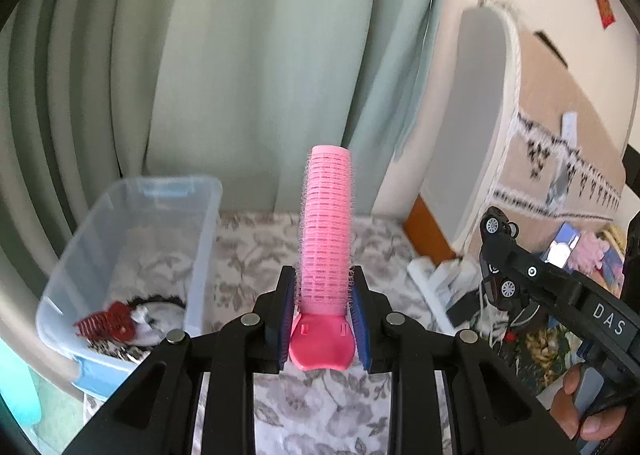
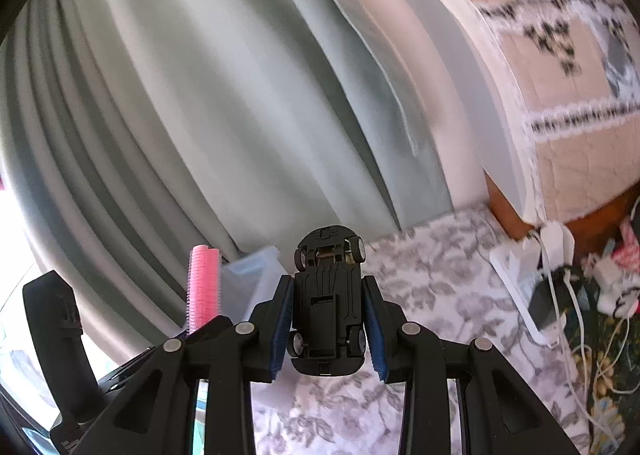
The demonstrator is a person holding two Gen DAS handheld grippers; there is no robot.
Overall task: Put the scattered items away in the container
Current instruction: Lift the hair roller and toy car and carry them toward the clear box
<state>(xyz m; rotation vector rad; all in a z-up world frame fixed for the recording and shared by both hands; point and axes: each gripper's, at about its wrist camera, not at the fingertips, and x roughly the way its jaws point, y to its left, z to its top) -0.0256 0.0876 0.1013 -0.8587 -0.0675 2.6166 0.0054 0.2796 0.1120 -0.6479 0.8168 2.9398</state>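
Note:
My left gripper is shut on a pink hair roller that stands upright between the fingers, above the floral cloth. The clear plastic container sits to its left and holds a red hair claw and a black-and-white item. My right gripper is shut on a black toy car, held underside up. The car and right gripper also show in the left wrist view at the right. The roller shows in the right wrist view at the left, with the container's corner behind it.
A floral cloth covers the surface. Green curtains hang behind. A white power strip with cables lies at the right, beside a padded headboard and small cluttered items.

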